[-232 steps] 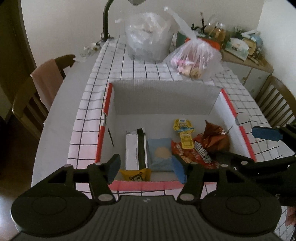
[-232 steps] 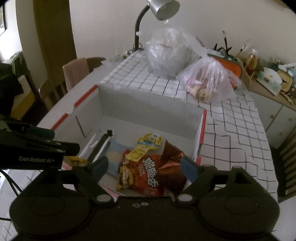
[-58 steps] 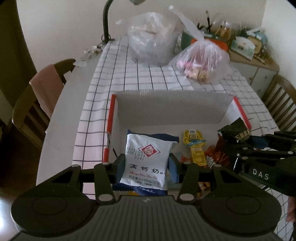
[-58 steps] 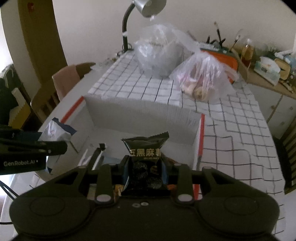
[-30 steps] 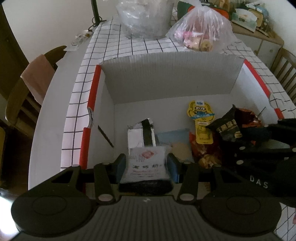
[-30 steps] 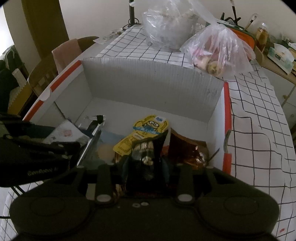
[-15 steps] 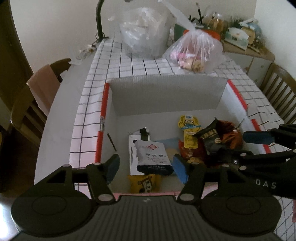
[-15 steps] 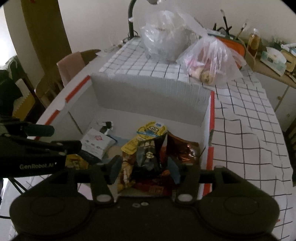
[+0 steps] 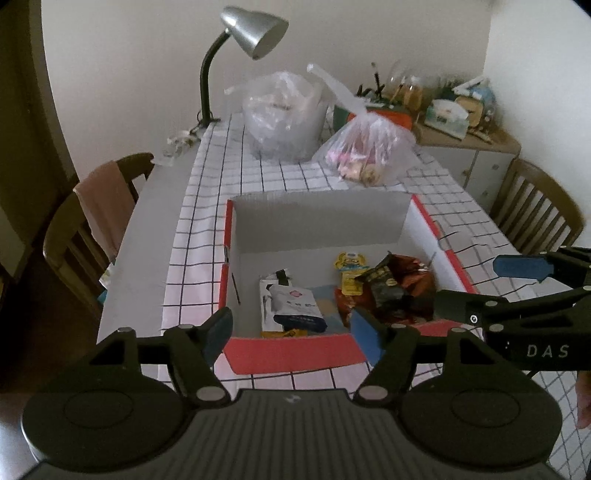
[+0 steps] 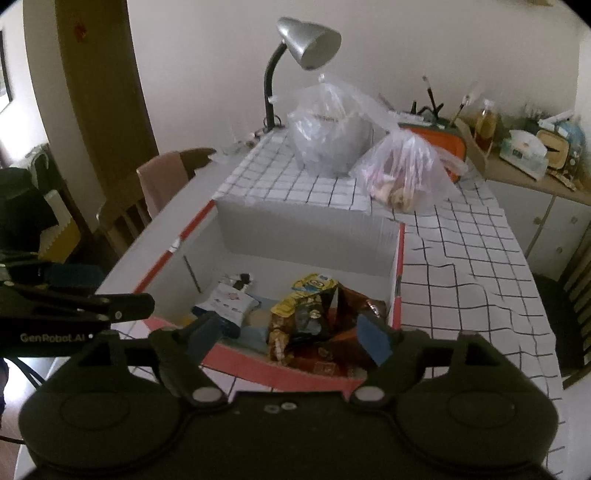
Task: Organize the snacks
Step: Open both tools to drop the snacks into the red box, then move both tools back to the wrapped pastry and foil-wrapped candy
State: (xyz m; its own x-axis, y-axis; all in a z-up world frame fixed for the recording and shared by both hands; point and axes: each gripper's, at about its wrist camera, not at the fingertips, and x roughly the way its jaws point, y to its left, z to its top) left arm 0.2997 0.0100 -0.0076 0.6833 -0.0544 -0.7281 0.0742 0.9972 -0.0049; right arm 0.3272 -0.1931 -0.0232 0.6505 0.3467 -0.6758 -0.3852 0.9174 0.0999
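Note:
A white cardboard box with red-taped rims (image 9: 288, 349) (image 10: 397, 254) sits on the checked tablecloth and holds several snacks. A white milk-candy pouch (image 9: 295, 308) (image 10: 227, 301) lies at its left on a white carton. A black sesame packet (image 9: 384, 284) (image 10: 310, 314) lies on red and brown chip bags (image 9: 413, 273) at the right, next to a yellow minion pouch (image 9: 349, 264) (image 10: 314, 282). My left gripper (image 9: 291, 332) is open and empty above the near rim. My right gripper (image 10: 291, 338) is open and empty above the near right rim.
Two clear plastic bags of food (image 9: 365, 155) (image 9: 284, 114) stand behind the box, with a grey desk lamp (image 9: 255, 27) at the far edge. Wooden chairs stand at the left (image 9: 92, 221) and right (image 9: 539, 210). A cluttered sideboard (image 9: 465, 125) is at the back right.
Both grippers let go of their packets into the box, opened, and pulled back and up from it. The pouch and the sesame packet now lie inside.

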